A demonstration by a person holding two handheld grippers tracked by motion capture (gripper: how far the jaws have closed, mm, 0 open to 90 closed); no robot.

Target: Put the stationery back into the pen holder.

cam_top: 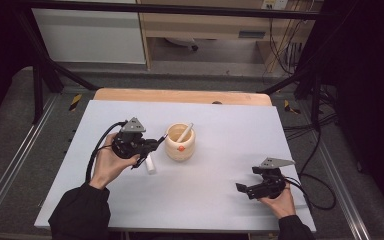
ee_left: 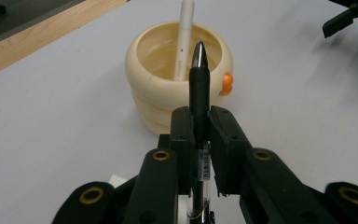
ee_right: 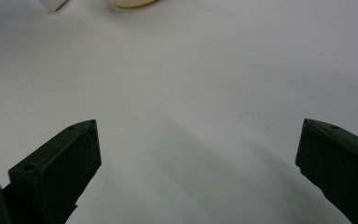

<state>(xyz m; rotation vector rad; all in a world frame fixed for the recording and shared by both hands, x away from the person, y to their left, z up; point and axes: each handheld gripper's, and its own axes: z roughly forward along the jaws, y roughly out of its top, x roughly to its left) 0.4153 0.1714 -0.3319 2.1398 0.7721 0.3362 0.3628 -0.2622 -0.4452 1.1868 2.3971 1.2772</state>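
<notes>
On the pale grey table [cam_top: 205,195], just left of its middle, stands a cream ribbed cup [cam_top: 180,142] with a small orange knob [cam_top: 180,148] on its front. A white pen [cam_top: 184,132] leans inside the cup, its top cut off by the upper edge of the left gripper view. The left gripper [cam_top: 156,144] sits just beside the cup on its left side, its jaws clamped narrow on a black pen [ee_left: 199,93]. In the left gripper view that pen stands between the pads, its shiny tip pointing toward the cup's rim; its lower barrel, clear with a printed label, is partly hidden between the jaws and runs out at the bottom edge. From the high view the black pen is too small and dark to tell apart from the jaws.

A short white object [cam_top: 150,164] lies on the table just below the left gripper; what it is I cannot make out.

The right gripper [cam_top: 242,188] rests low near the table's right front corner, well apart from the cup, its jaws spread wide with nothing but bare table between them.
</notes>
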